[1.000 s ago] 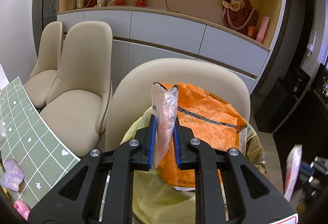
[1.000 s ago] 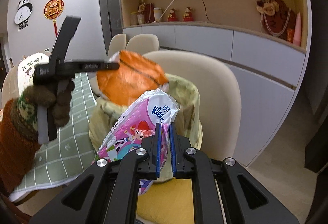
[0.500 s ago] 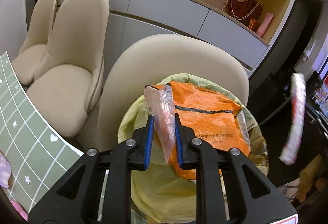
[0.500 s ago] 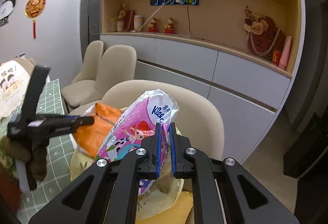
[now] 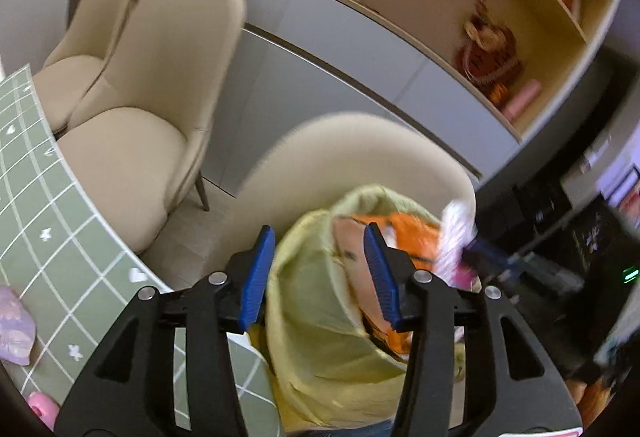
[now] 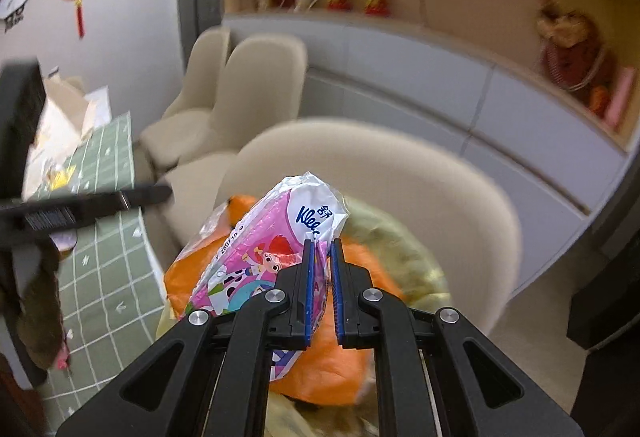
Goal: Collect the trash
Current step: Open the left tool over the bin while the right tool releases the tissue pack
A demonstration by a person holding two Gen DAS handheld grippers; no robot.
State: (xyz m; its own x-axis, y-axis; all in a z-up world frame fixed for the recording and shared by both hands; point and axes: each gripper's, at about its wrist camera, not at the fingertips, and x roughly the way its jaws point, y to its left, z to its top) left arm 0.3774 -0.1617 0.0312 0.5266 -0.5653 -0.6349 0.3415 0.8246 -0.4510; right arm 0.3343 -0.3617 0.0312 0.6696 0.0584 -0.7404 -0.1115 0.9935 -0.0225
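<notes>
My right gripper (image 6: 320, 257) pinches a crinkled pink Kleenex wrapper (image 6: 264, 249), cartoon print, frame centre, over the orange bag (image 6: 320, 365) in the yellow trash bag (image 5: 320, 317). My left gripper (image 5: 320, 269), lower centre, jaws opening, nothing pressed; clear wrapper (image 5: 352, 253) loose between them.

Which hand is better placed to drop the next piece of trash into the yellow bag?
Right. Its tongs grip the pink tissue pack right above the bag. The left tongs are opening with nothing pressed between the pads.
</notes>
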